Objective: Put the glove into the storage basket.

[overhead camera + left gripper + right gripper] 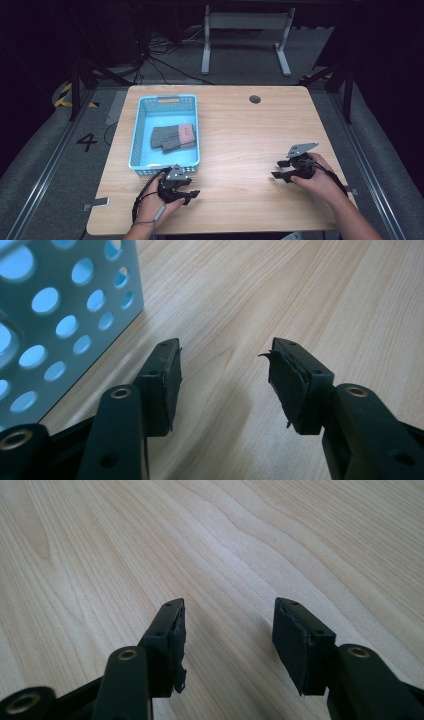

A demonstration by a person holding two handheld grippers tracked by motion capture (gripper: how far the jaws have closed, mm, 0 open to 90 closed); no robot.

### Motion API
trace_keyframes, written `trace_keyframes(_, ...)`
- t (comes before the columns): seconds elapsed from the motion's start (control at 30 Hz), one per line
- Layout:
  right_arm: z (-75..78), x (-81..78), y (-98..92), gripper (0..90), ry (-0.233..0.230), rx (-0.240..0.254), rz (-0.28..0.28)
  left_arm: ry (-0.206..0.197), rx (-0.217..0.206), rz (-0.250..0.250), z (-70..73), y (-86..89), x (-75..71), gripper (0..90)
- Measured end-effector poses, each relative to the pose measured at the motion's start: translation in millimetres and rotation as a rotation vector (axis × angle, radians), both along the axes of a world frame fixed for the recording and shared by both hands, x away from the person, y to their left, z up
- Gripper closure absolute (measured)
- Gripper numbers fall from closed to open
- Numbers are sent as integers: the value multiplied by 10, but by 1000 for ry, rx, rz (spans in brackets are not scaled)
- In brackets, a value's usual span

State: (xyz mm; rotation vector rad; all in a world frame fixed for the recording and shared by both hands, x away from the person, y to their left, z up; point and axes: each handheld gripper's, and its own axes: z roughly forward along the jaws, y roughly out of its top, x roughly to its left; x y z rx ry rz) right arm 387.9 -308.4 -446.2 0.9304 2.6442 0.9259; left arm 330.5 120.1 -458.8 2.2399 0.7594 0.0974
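Basket [139, 131] stands just beside the left claw [192, 195], spread and empty.

Right gripper [227, 645] jaws stand apart, nothing between them, over bare wooden table [250, 540]

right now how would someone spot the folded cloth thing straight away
Start at the wooden table and find the light blue perforated basket on its left side. Lying on the basket floor is a folded grey cloth, set apart by a pink band at its right end.
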Motion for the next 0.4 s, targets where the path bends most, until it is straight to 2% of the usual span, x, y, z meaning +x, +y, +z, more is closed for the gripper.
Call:
trace_keyframes(0.07, 7, -4, 2, 476, -4, -1, 0, 1, 11, 0, -2, -1, 4, 470)
trace_keyframes(0.4, 36, -13, -7, 474, -17, 6, -8, -4, 14, 0, -1, -10, 4, 459)
